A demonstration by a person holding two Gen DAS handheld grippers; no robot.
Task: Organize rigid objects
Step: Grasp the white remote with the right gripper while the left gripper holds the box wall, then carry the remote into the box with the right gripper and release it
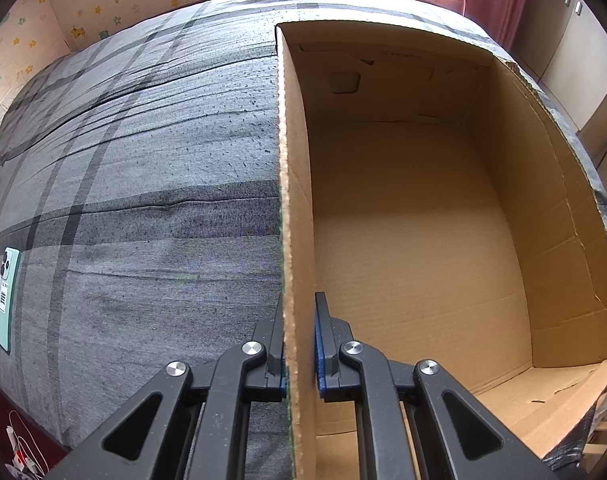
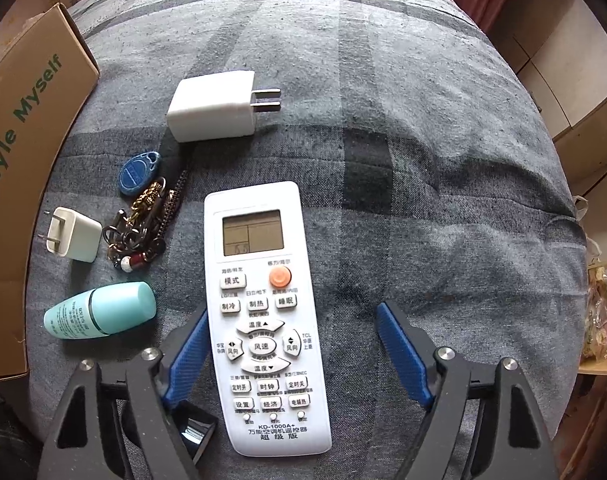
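L gripper [image 1: 299, 344] clamped on cardboard box [image 1: 293, 200] wall; R gripper [image 2: 291, 356] wide, straddling remote [image 2: 265, 316].

Left wrist view: steeply down, close over the box [image 1: 403, 200] wall; right wrist view: steeply down, close over the remote [image 2: 263, 312]; shared: box, plaid bed [image 2: 423, 160]

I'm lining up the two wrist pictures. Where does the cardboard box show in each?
Left wrist view: the cardboard box fills the right half, open and seen from above, its near wall clamped in the left tongs.
Right wrist view: only its printed outer side shows, along the left edge.
Shared landmark: the grey plaid bedcover.
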